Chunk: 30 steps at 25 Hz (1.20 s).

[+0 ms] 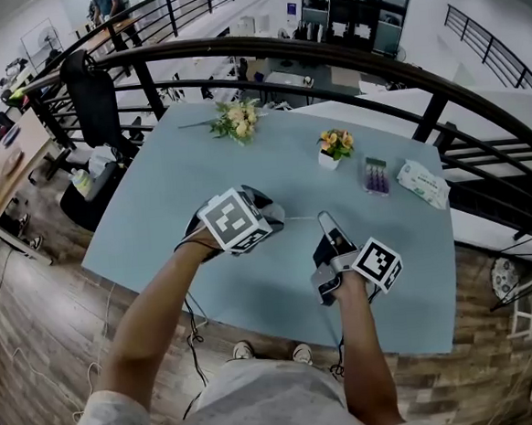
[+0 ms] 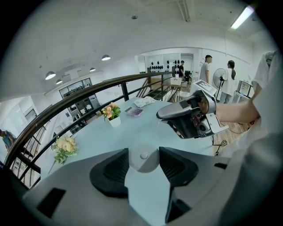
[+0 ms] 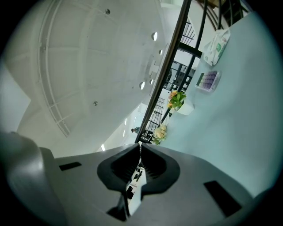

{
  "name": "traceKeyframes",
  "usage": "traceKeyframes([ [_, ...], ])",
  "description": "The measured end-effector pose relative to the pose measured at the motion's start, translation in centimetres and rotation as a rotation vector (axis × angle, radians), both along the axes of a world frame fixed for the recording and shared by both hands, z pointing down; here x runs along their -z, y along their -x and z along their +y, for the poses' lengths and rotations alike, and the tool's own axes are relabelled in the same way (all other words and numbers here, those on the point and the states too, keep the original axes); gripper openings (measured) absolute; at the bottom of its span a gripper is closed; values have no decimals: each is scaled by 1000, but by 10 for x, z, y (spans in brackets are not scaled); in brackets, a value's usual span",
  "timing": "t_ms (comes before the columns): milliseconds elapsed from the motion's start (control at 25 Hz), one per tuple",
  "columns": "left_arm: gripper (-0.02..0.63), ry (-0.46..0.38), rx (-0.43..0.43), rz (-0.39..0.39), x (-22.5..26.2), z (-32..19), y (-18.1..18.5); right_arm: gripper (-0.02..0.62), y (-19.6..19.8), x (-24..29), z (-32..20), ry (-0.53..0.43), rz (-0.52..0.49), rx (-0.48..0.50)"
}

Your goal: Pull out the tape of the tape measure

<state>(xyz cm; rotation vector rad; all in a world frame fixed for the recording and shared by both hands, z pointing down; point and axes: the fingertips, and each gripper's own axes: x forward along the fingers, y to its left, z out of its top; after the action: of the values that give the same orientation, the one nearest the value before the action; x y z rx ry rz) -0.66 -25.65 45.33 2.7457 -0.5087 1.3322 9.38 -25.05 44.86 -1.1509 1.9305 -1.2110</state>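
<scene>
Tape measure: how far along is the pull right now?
Done: the left gripper has its jaws clamped on the round tape measure case; the right gripper has its jaws shut on the tape. In hand: only a short stretch of tape shows between the grippers in the head view. Left: likely most of the pull.
</scene>
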Motion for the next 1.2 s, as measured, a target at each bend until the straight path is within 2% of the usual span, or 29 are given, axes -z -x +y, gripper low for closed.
traceKeyframes([
  [920, 215, -2, -10, 0, 2, 4, 5, 17, 2, -1, 5, -3, 19, -10],
  [1200, 215, -16, -7, -34, -2, 1, 15, 15, -21, -3, 6, 9, 29, -76],
])
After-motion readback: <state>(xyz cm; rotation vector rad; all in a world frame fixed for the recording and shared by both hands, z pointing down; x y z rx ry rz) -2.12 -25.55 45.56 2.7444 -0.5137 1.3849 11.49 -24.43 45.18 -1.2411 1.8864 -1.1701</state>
